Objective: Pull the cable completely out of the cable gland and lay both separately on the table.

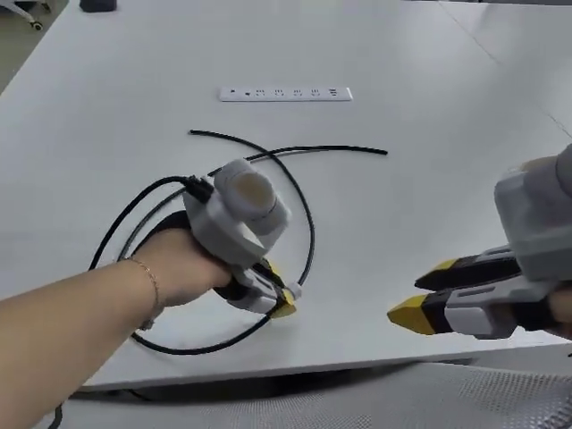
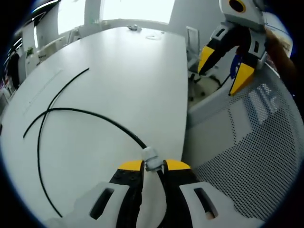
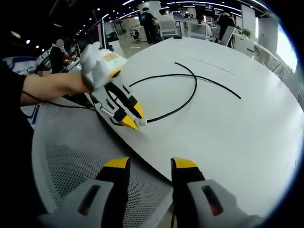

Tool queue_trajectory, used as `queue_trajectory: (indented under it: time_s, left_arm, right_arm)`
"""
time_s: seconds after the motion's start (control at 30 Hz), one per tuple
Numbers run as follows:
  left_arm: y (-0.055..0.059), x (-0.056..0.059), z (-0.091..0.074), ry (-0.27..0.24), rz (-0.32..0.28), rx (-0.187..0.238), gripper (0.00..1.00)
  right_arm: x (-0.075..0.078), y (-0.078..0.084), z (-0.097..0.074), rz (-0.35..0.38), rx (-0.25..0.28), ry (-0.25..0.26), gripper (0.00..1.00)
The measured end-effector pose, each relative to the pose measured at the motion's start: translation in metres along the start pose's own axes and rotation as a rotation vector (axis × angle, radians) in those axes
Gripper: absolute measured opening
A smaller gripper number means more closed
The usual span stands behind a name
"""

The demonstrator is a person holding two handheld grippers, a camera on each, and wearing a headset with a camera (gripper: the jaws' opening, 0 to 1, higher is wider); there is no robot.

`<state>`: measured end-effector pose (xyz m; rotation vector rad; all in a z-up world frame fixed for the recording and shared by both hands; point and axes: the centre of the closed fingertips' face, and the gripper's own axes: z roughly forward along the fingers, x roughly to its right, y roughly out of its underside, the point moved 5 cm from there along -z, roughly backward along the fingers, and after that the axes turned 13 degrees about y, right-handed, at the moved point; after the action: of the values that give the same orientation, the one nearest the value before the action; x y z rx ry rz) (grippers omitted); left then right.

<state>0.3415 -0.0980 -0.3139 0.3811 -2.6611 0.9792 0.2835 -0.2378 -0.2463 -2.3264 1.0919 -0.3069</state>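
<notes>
Pinching the white cable gland [image 2: 151, 158] between its yellow tips, the left gripper [image 1: 284, 301] sits at the near edge of the table [image 1: 429, 134]. The black cable [image 1: 309, 214] runs into the gland and loops wide across the tabletop, crossing itself short of a white power strip [image 1: 286, 93] farther back. The right gripper [image 1: 420, 290] hovers well apart, jaws spread and holding nothing, off the table's edge above a grey mesh chair [image 3: 66, 156].

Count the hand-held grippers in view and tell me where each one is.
2. The left hand-held gripper sits at the white table's near edge, shut on the small white cable gland. The right hand-held gripper hangs open near that edge, further right.
</notes>
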Motion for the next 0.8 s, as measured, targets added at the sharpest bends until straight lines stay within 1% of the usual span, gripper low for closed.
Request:
queue_trajectory:
  time_s: [0.07,0.13,0.17,0.2,0.27,0.3,0.33,0.37,0.4,0.47,0.5,0.53,0.57,0.6,0.67,0.7,0.73,0.77,0.8]
  left_arm:
    - [-0.002,0.005,-0.01,0.005,0.024,0.002,0.18]
    - [-0.002,0.01,-0.018,0.01,0.047,-0.003,0.17]
    - [-0.003,0.012,-0.021,0.01,0.057,-0.004,0.17]
    - [-0.003,0.014,-0.026,0.008,0.071,-0.011,0.17]
    - [-0.003,0.02,-0.033,0.01,0.117,-0.031,0.17]
    - [-0.003,0.023,-0.036,0.011,0.131,-0.038,0.17]
    - [-0.003,0.026,-0.04,0.013,0.159,-0.053,0.17]
    - [-0.003,0.028,-0.042,0.013,0.177,-0.065,0.17]
    - [-0.003,0.031,-0.045,0.012,0.197,-0.08,0.17]
    - [-0.003,0.035,-0.049,0.019,0.249,-0.104,0.17]
    - [-0.003,0.038,-0.051,0.02,0.261,-0.113,0.17]
    - [-0.003,0.04,-0.053,0.02,0.268,-0.12,0.17]
    - [-0.003,0.043,-0.053,0.026,0.282,-0.123,0.17]
    - [-0.003,0.043,-0.053,0.027,0.282,-0.121,0.17]
    - [-0.003,0.046,-0.054,0.032,0.302,-0.124,0.17]
    - [-0.001,0.047,-0.054,0.035,0.31,-0.13,0.17]
    - [0.0,0.046,-0.053,0.034,0.313,-0.129,0.17]
    - [0.001,0.045,-0.052,0.031,0.314,-0.129,0.17]
    - [0.002,0.044,-0.052,0.033,0.314,-0.131,0.17]
  right_arm:
    - [-0.002,-0.007,0.005,-0.046,-0.005,-0.024,0.35]
    - [-0.006,-0.016,0.012,-0.1,-0.003,-0.066,0.35]
    - [-0.008,-0.02,0.015,-0.111,0.0,-0.08,0.35]
    - [-0.012,-0.026,0.018,-0.15,0.008,-0.111,0.34]
    - [-0.019,-0.038,0.023,-0.203,0.024,-0.167,0.34]
    - [-0.021,-0.043,0.026,-0.23,0.034,-0.184,0.34]
    - [-0.024,-0.051,0.029,-0.283,0.049,-0.207,0.34]
    - [-0.026,-0.055,0.031,-0.334,0.048,-0.217,0.34]
    - [-0.028,-0.06,0.034,-0.408,0.048,-0.23,0.33]
    - [-0.033,-0.066,0.039,-0.48,0.043,-0.261,0.33]
    - [-0.038,-0.069,0.043,-0.524,0.043,-0.295,0.34]
    - [-0.041,-0.071,0.045,-0.547,0.04,-0.323,0.33]
    - [-0.046,-0.073,0.048,-0.583,0.043,-0.361,0.33]
    - [-0.048,-0.074,0.049,-0.593,0.045,-0.37,0.33]
    - [-0.054,-0.075,0.055,-0.661,0.038,-0.415,0.31]
    - [-0.06,-0.076,0.06,-0.669,0.048,-0.461,0.3]
    - [-0.065,-0.075,0.063,-0.655,0.043,-0.492,0.3]
    - [-0.068,-0.072,0.067,-0.692,0.025,-0.519,0.29]
    - [-0.069,-0.073,0.071,-0.731,0.027,-0.514,0.28]
